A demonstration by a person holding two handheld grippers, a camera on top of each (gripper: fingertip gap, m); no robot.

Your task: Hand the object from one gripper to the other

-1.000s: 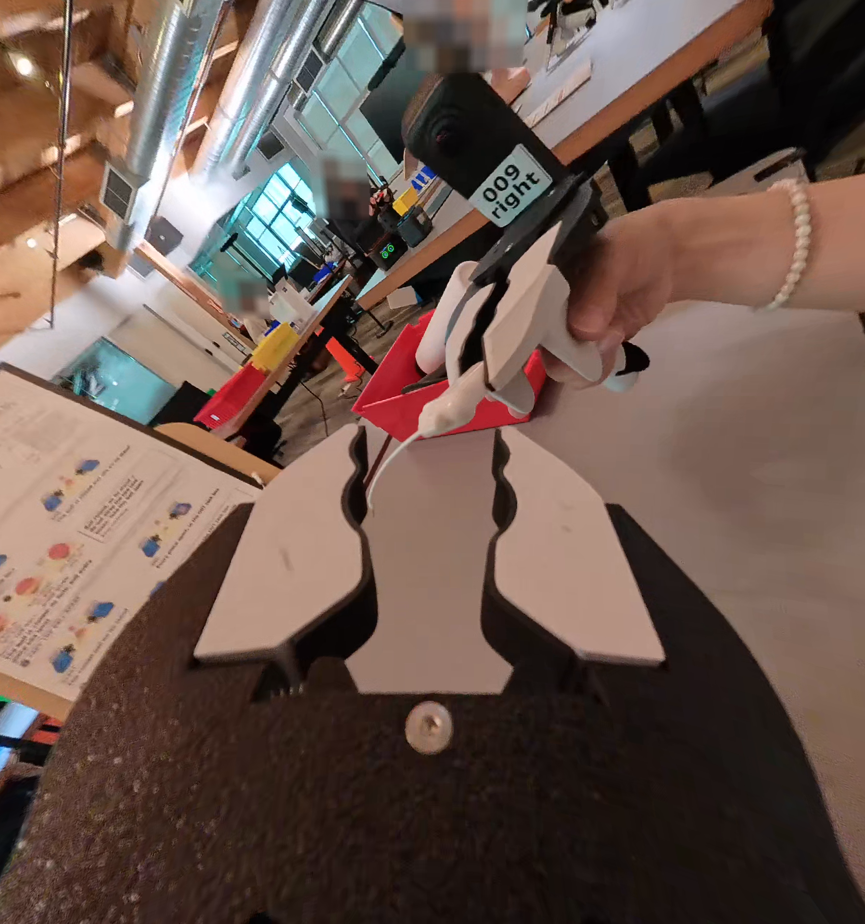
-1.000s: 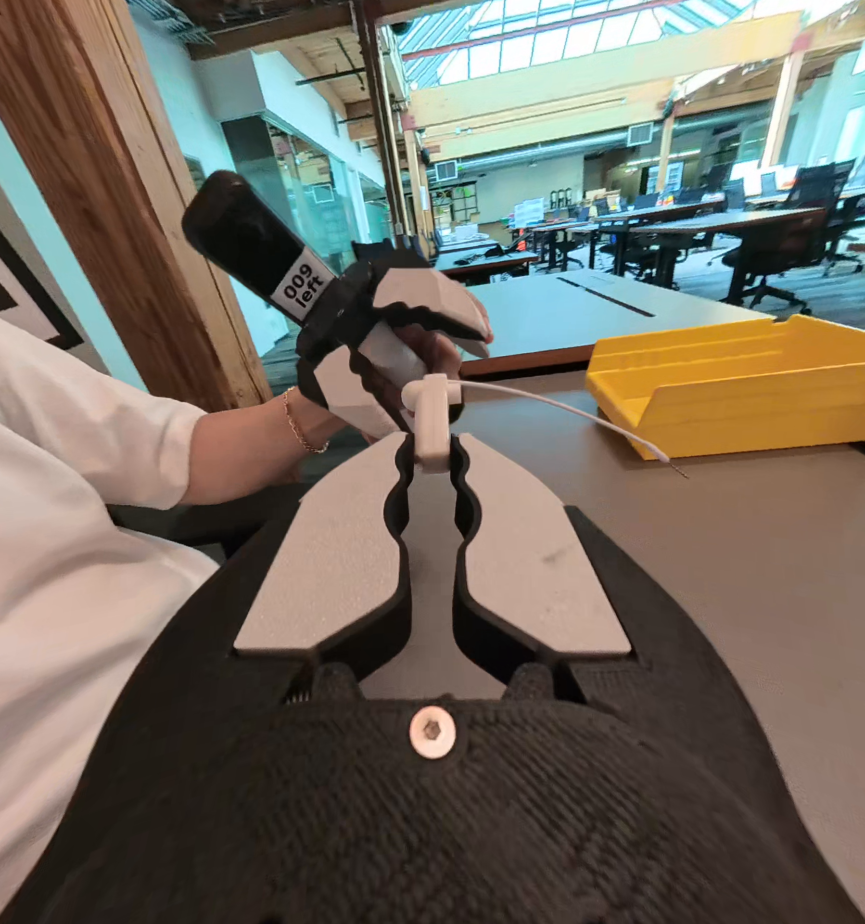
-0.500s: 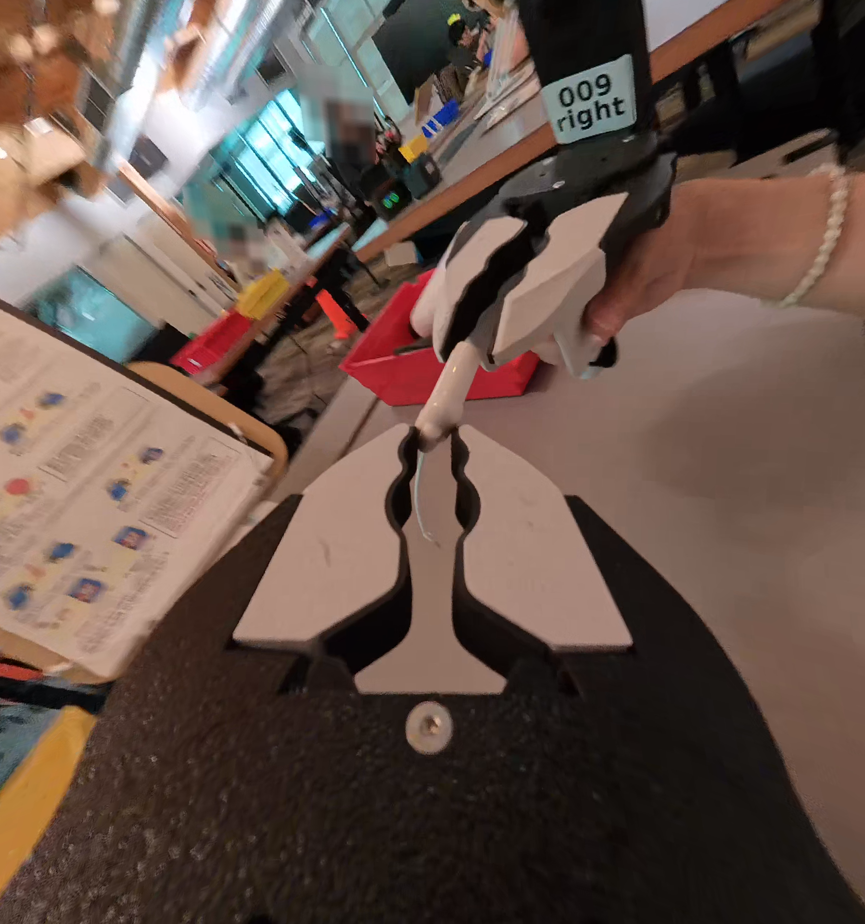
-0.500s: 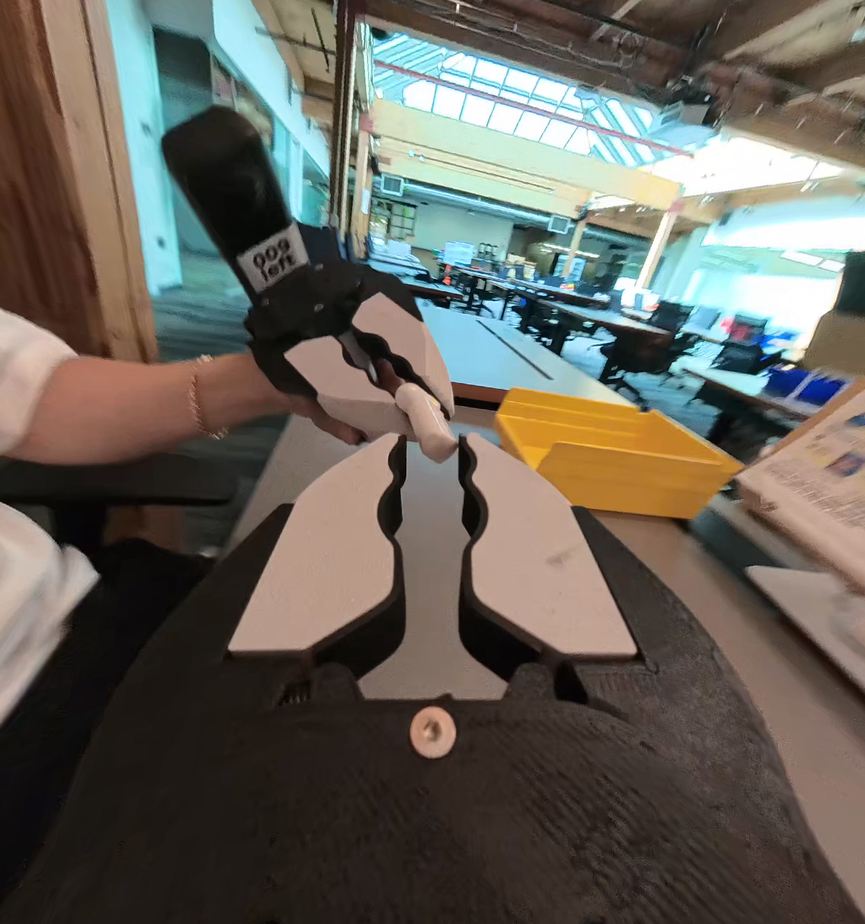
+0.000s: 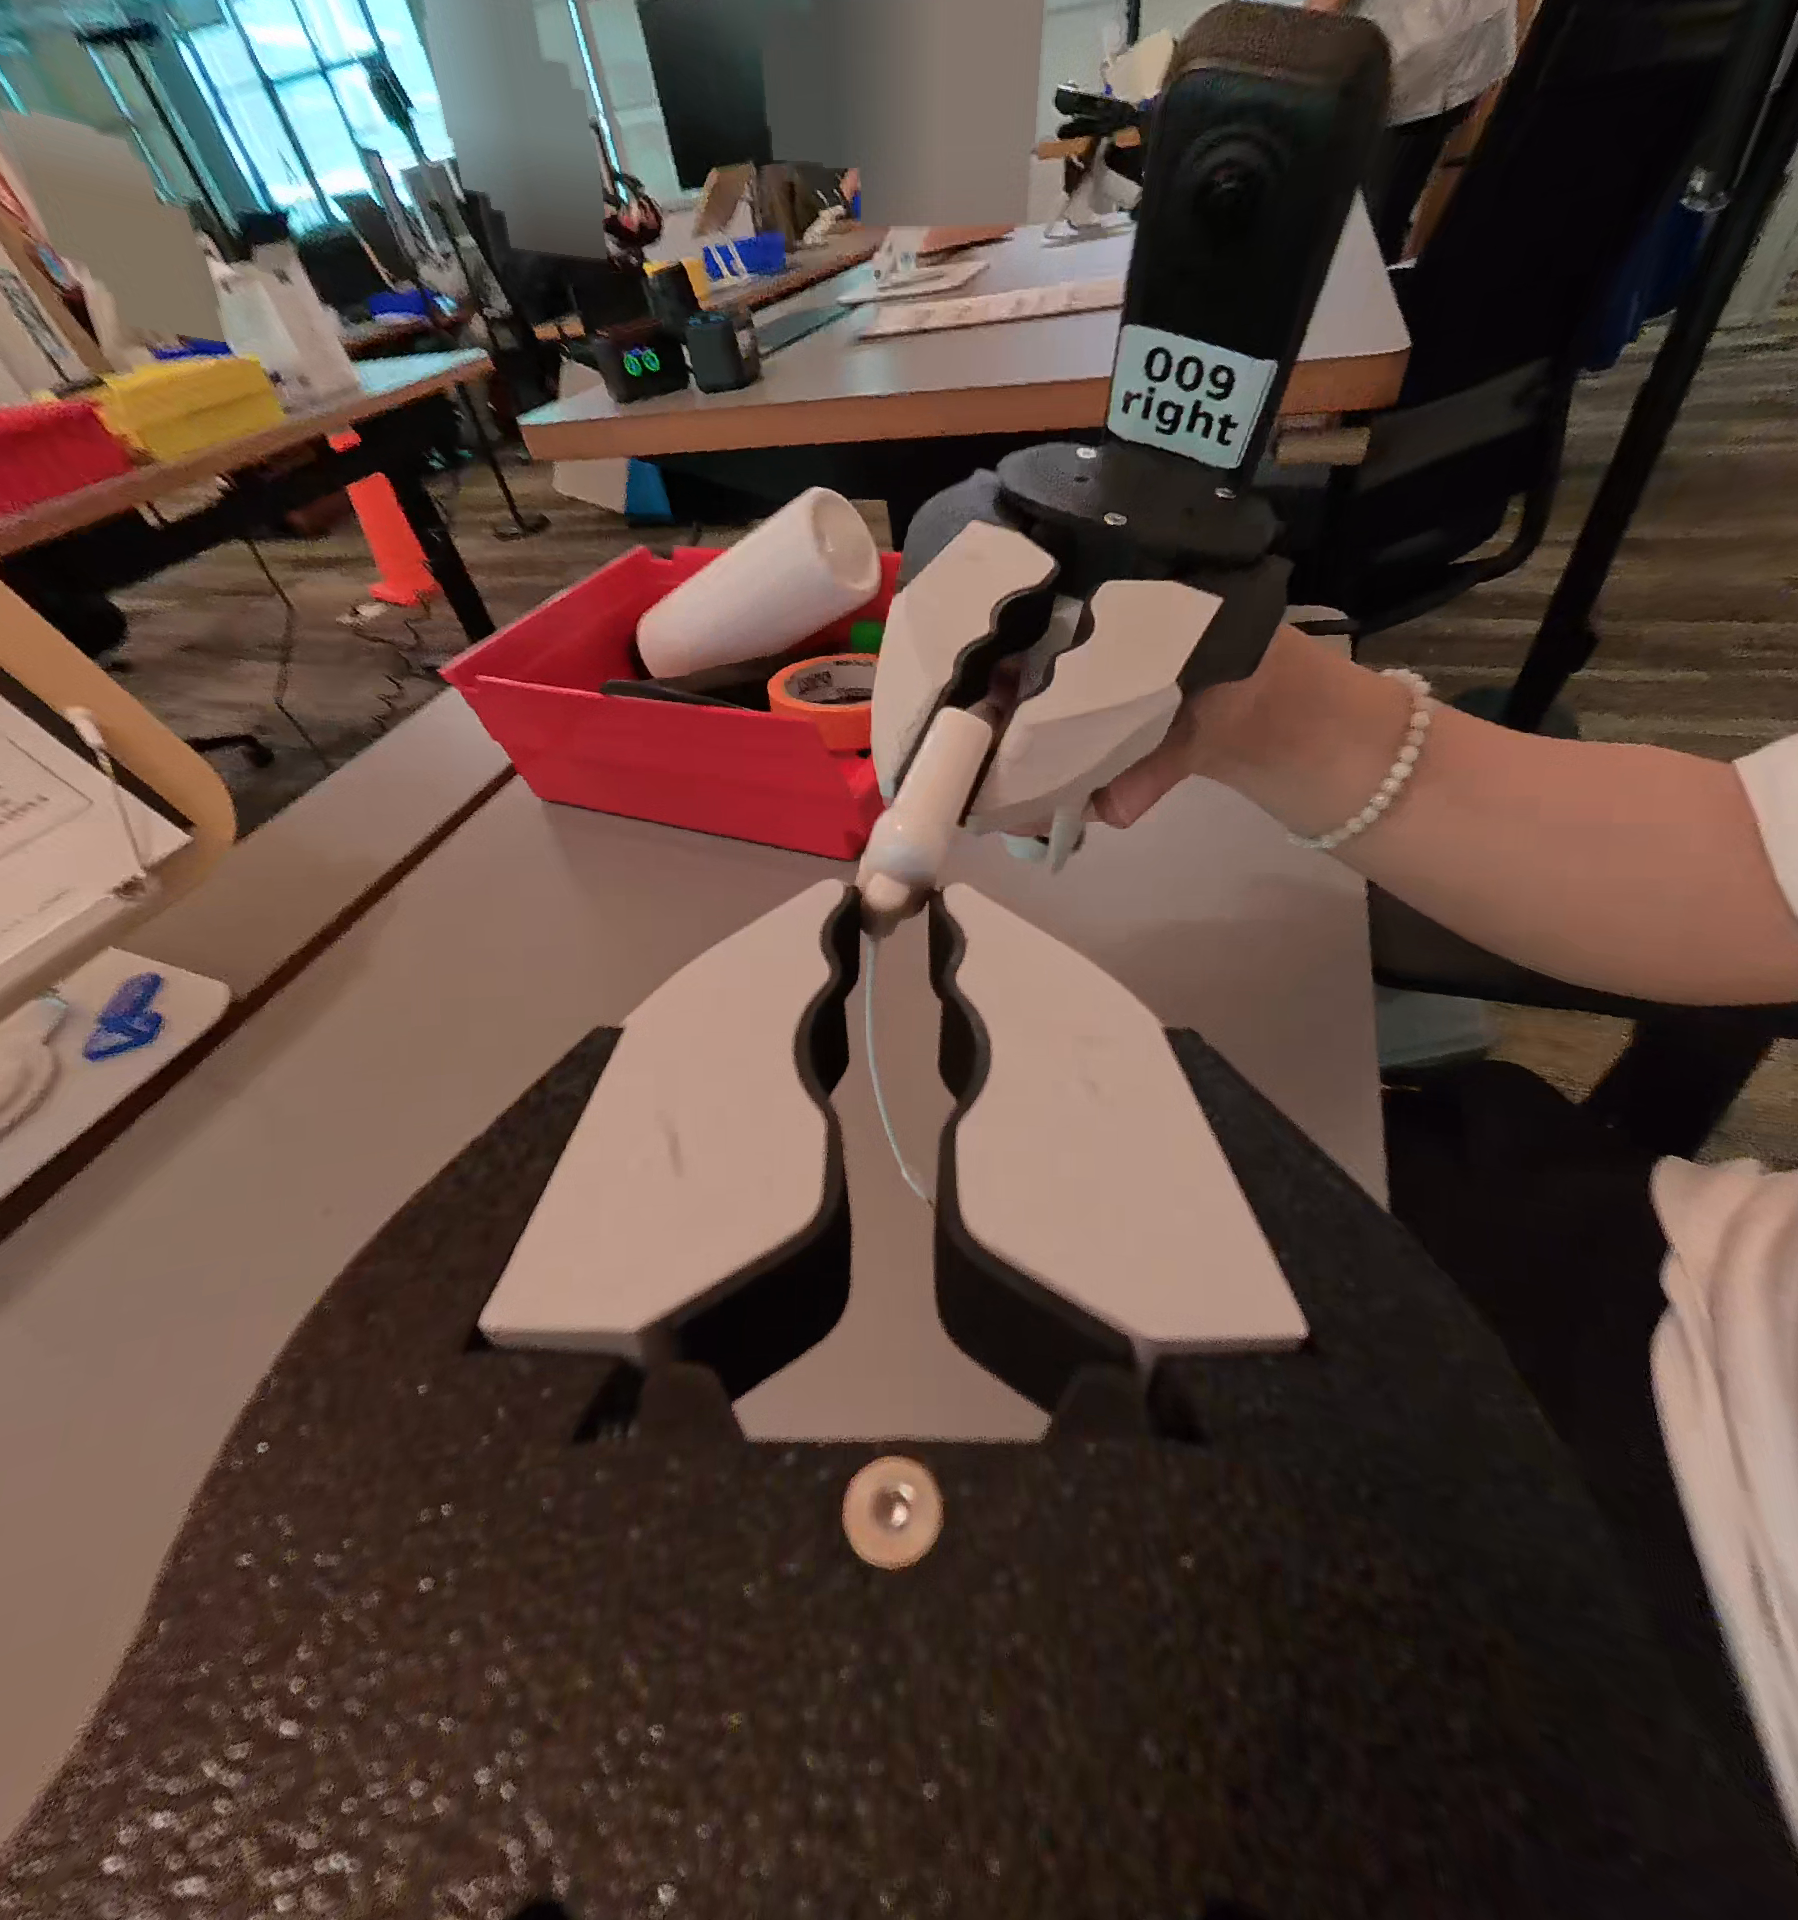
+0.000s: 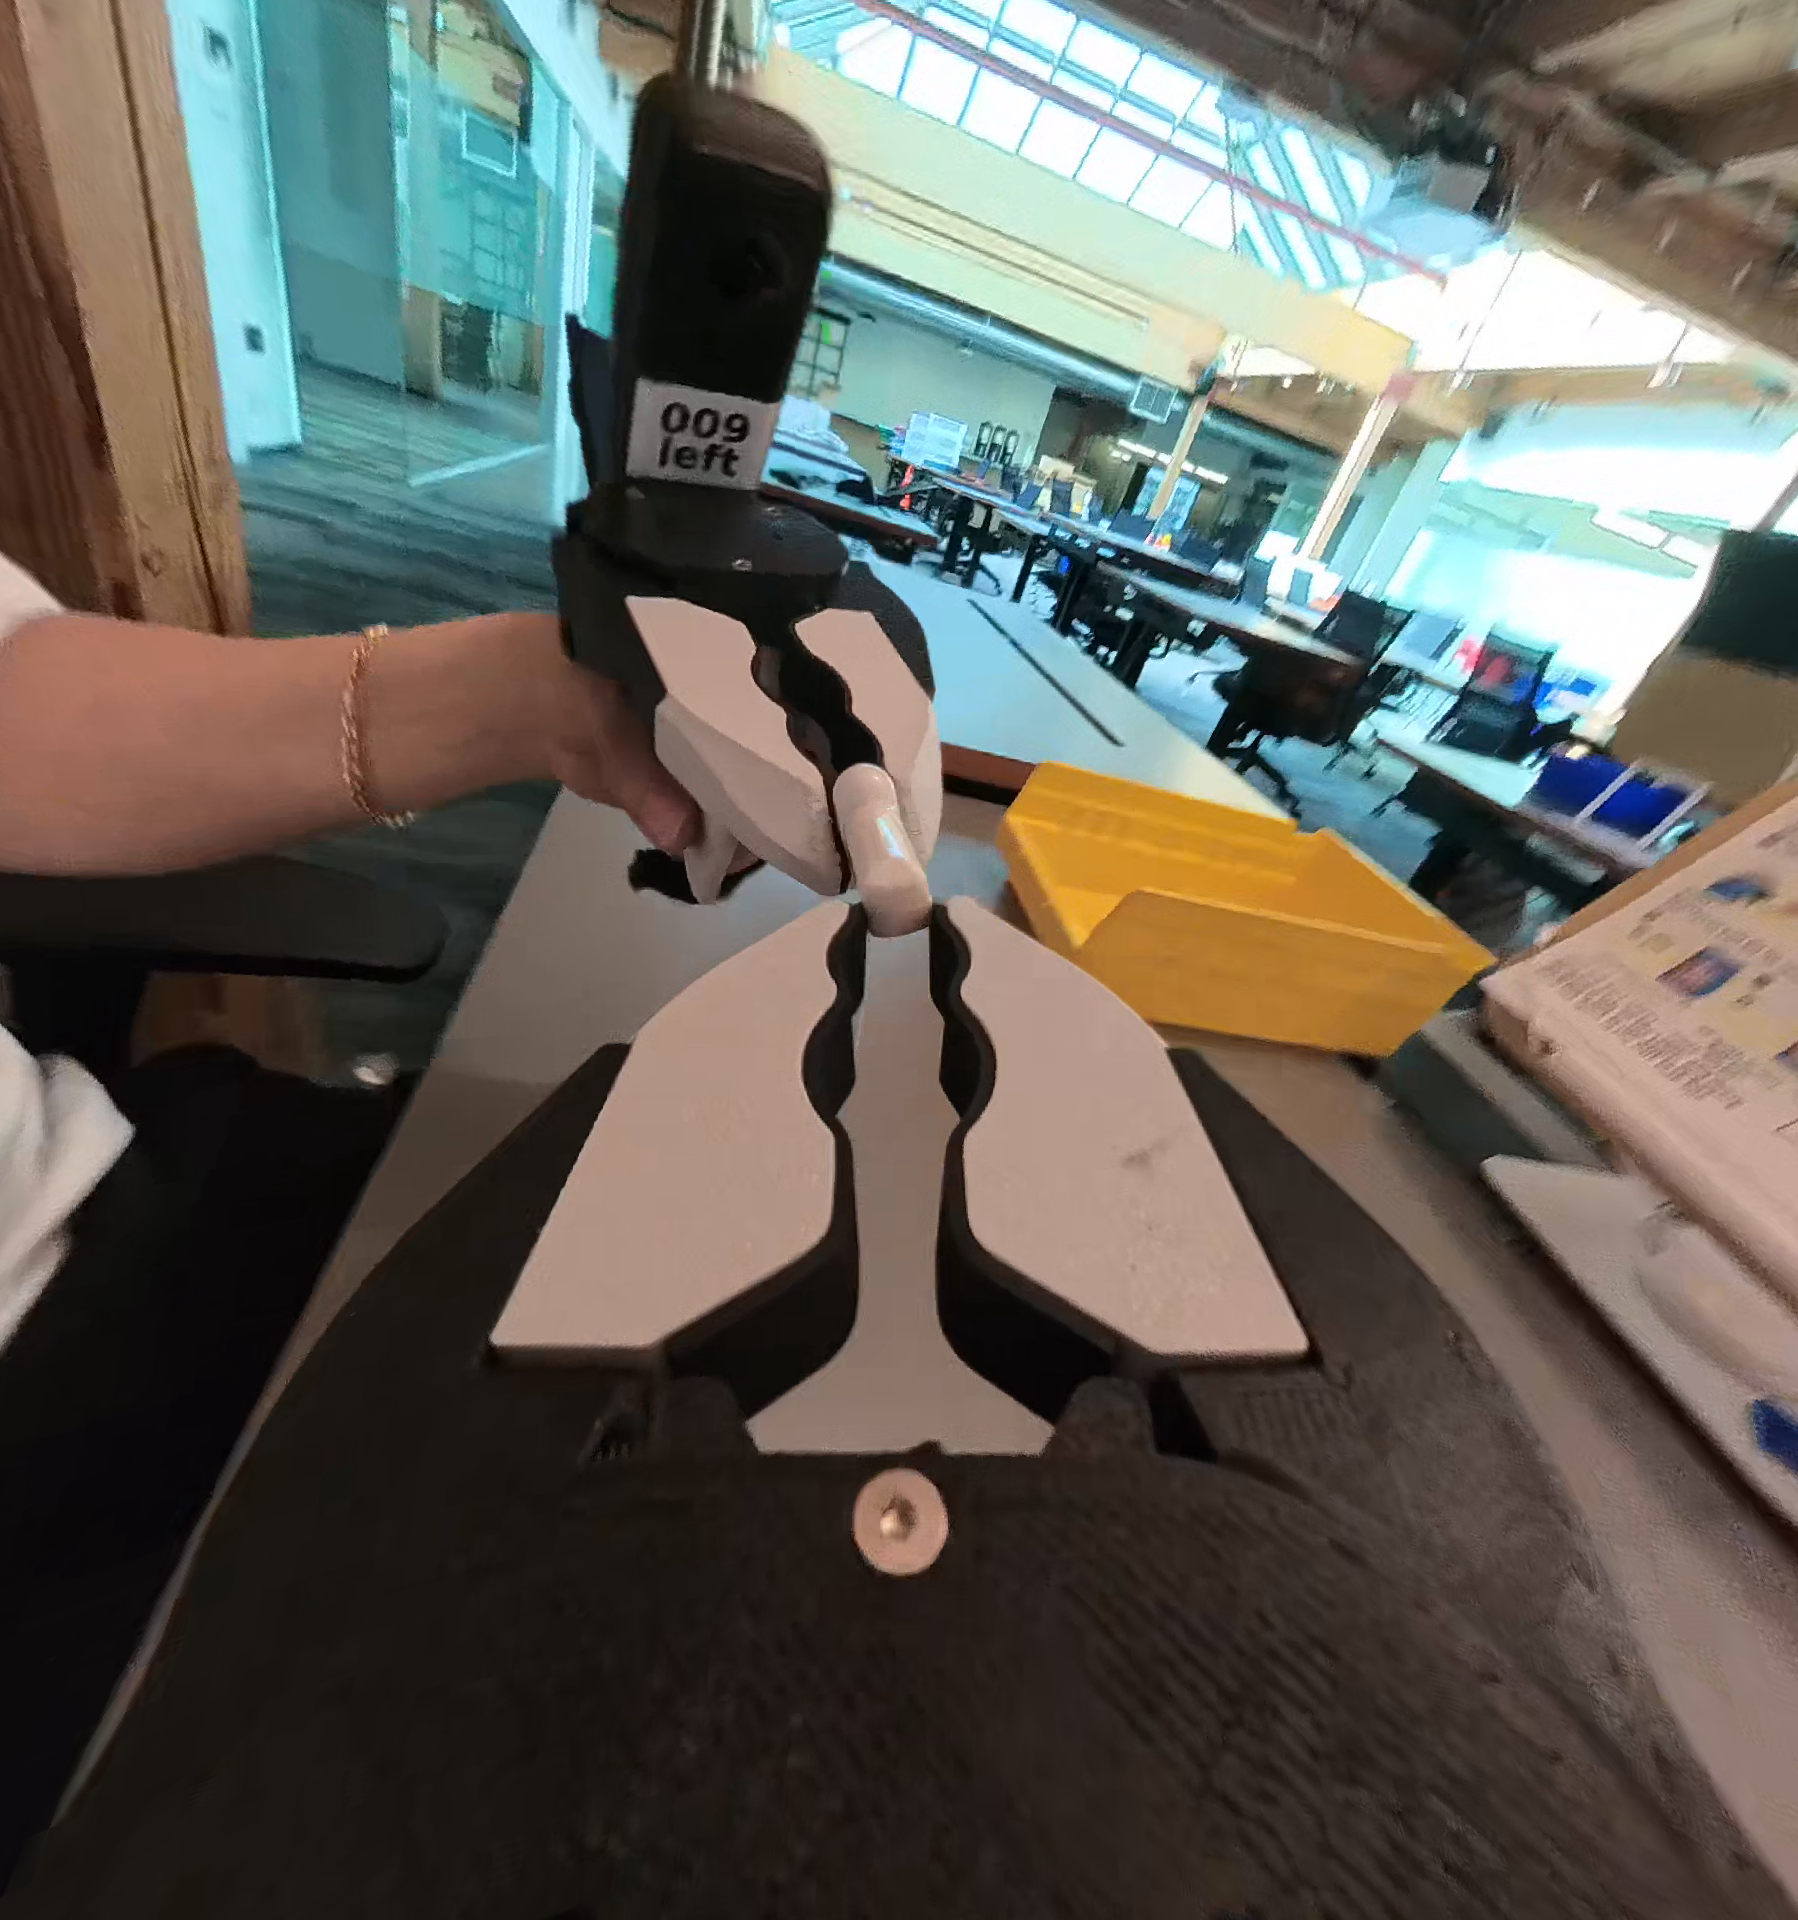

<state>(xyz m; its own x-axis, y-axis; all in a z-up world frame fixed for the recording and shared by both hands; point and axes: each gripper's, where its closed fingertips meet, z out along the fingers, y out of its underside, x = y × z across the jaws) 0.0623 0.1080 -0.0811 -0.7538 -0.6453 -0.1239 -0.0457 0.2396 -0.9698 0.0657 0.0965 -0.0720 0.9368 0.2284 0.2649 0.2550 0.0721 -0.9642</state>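
Note:
The object is a white cable plug (image 5: 931, 769) with a thin white cable (image 5: 879, 1060). In the left wrist view my left gripper (image 5: 890, 909) is shut on the plug's narrow cable end, and the cable hangs down between its fingers. My right gripper (image 5: 942, 800) faces it from above and is shut on the plug's thicker body. In the right wrist view my right gripper (image 6: 897, 916) pinches the plug (image 6: 879, 842) at its fingertips. The left gripper (image 6: 869, 852) clamps its other end. The plug is held above the grey table (image 5: 459, 987).
A red bin (image 5: 666, 748) holding a white cup (image 5: 760, 592) and an orange tape roll (image 5: 822, 681) stands behind the grippers. A yellow bin (image 6: 1238, 935) sits on the opposite side. A board with printed sheets (image 6: 1705, 1039) leans at the table's far side. A person's arms hold both grippers. My two grippers' fingertips are within a few centimetres of each other.
One second ago my left gripper was wide open under the plug; it has since shut on the cable end. Both grippers have swung upright while the right keeps its grip.

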